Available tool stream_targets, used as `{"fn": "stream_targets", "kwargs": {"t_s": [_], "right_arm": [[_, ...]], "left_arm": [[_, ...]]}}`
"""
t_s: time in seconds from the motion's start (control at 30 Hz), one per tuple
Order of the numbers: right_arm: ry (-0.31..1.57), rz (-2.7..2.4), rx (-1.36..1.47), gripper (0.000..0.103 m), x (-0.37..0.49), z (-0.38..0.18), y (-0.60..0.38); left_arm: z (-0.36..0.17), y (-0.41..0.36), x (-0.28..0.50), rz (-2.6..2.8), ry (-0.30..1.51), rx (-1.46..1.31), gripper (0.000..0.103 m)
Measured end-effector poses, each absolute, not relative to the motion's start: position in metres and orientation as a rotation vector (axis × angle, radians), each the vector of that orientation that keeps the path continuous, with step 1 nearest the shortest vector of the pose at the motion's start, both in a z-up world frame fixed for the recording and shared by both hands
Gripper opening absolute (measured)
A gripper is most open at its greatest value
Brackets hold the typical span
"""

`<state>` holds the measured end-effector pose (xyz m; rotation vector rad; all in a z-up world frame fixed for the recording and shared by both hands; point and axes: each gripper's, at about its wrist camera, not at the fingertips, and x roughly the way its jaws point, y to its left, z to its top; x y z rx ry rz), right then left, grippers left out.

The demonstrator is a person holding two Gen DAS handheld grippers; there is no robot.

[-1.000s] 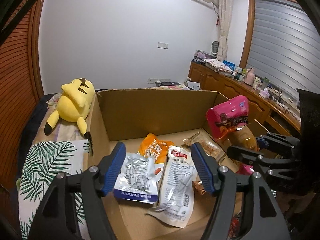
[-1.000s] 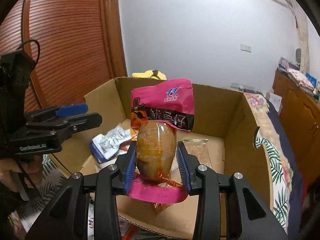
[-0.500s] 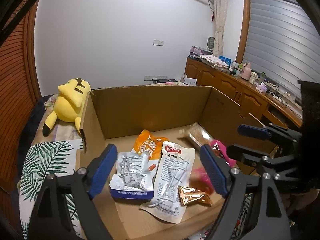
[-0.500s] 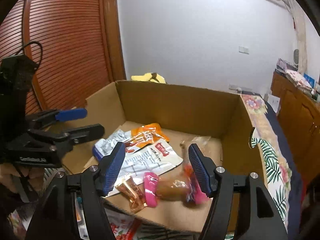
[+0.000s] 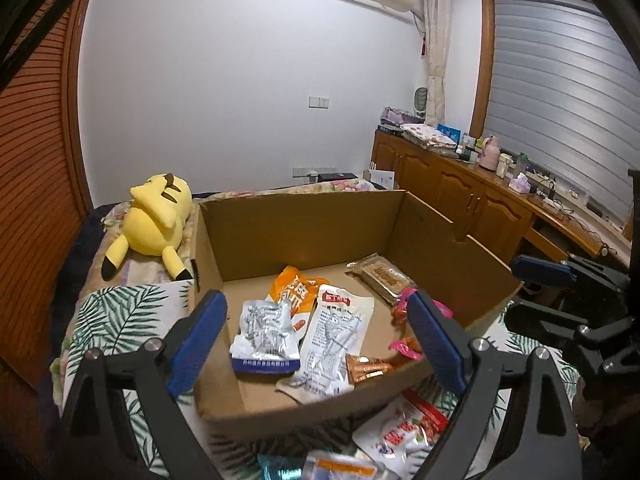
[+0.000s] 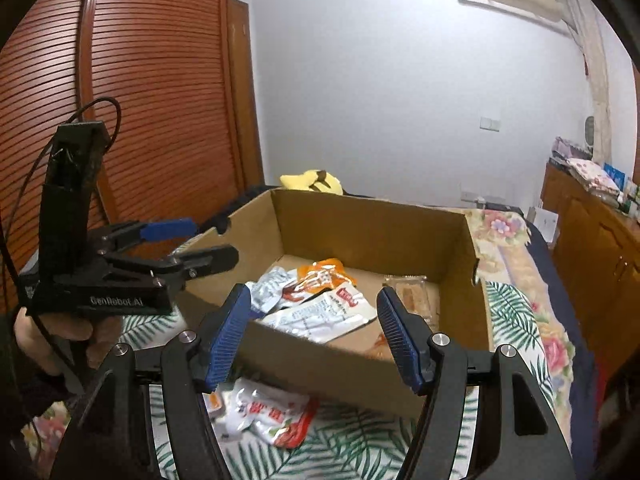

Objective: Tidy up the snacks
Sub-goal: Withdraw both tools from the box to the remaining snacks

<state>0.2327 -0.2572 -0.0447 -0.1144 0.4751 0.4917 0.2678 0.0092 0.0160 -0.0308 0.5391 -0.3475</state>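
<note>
Snacks [image 5: 304,328] in box [image 5: 320,216] | left gripper [image 5: 316,332] opening, empty | right gripper [image 6: 314,328] wide, empty | "GenRobot.AI"

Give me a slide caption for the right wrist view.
Open right hand-held gripper before a cardboard box of snack packets, one red-and-white packet outside.

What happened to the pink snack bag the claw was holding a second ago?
The right gripper let it go. The pink snack bag dropped into the cardboard box and lies near its front right corner. Both grippers pulled back from the box; the left gripper is opening, with nothing between its jaws. The other packets in the box and the yellow plush toy stayed put.
</note>
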Motion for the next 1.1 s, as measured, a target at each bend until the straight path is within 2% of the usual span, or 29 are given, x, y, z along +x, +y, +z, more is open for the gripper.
{"fn": "stream_targets", "kwargs": {"t_s": [0.17, 0.5, 0.63, 1.1], "right_arm": [[0.496, 0.495, -0.094, 0.067, 0.212, -0.053, -0.263], [0.574, 0.485, -0.100, 0.067, 0.189, -0.086, -0.260], [0.610, 0.494, -0.108, 0.076, 0.190, -0.102, -0.254], [0.693, 0.499, -0.110, 0.076, 0.204, -0.142, -0.244]], "left_arm": [[0.014, 0.019, 0.242, -0.370, 0.548, -0.043, 0.098], [-0.010, 0.023, 0.192, -0.399, 0.603, -0.035, 0.098], [-0.029, 0.025, 0.188, -0.398, 0.639, -0.028, 0.098], [-0.089, 0.008, 0.197, -0.426, 0.819, 0.045, 0.098]]}}
